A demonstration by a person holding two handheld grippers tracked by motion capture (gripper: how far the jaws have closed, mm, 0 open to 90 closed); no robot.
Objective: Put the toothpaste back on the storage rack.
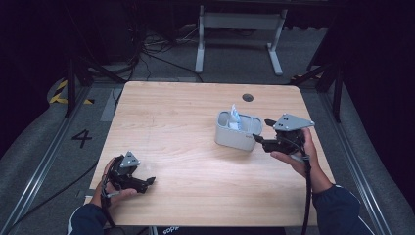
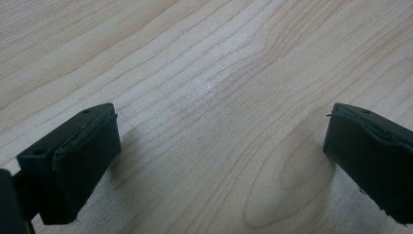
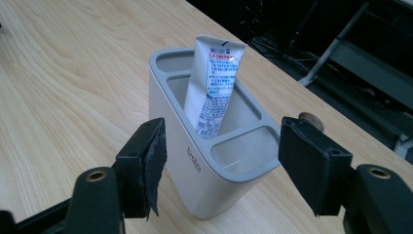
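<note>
A grey-white holder (image 1: pixel 234 138) with three compartments stands right of the table's middle. A white toothpaste tube (image 1: pixel 234 116) with blue print leans upright in its middle compartment. In the right gripper view the holder (image 3: pixel 180 161) is close, and the tube (image 3: pixel 214 92) rises above its rim. My right gripper (image 1: pixel 262 129) sits just right of the holder, open; its jaws (image 3: pixel 229 170) flank the holder's near end without touching it. At the table's front left, my left gripper (image 1: pixel 147 175) rests low and open (image 2: pixel 219 156) over bare wood.
The wooden table (image 1: pixel 171 112) has a round cable hole (image 1: pixel 247 97) near its far edge, behind the holder. A white desk frame (image 1: pixel 240 22) stands on the floor beyond the table. Cables trail from both grippers toward the front edge.
</note>
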